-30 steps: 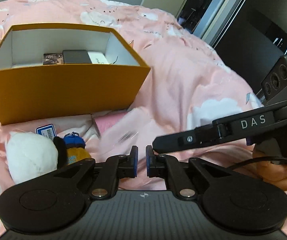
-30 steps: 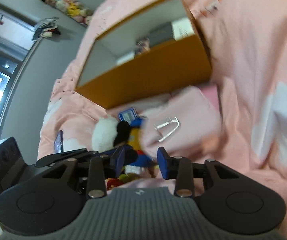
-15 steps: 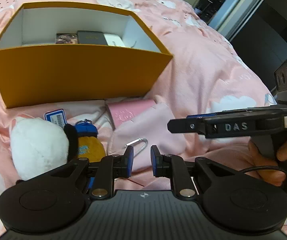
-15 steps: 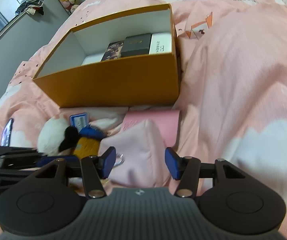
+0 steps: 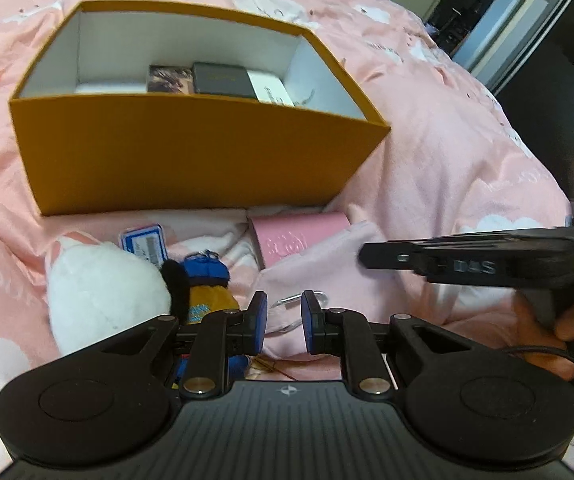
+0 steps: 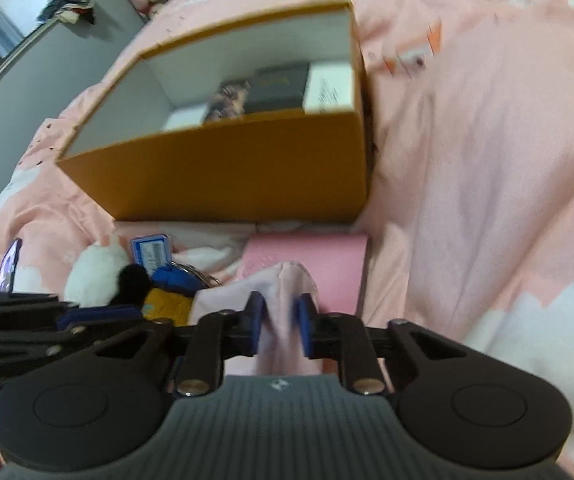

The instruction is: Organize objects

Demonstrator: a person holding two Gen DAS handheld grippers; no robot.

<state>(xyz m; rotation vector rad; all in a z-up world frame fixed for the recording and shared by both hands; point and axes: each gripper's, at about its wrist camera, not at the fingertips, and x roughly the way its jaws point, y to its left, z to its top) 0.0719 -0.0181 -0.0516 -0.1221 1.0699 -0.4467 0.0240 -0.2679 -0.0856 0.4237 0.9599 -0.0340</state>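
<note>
On the pink bedspread (image 5: 439, 168), a white plush toy (image 5: 103, 292) lies at the near left, with a blue-and-yellow keychain doll (image 5: 207, 288) just to its right. The left gripper (image 5: 283, 322) hovers over a silver carabiner (image 5: 287, 308), its pads slightly apart and holding nothing. The orange box (image 5: 191, 156) sits farther back, with small boxes inside. The right gripper (image 6: 279, 326) pinches a pale pink fabric pouch (image 6: 283, 320), which lies over a pink card wallet (image 6: 327, 264).
</note>
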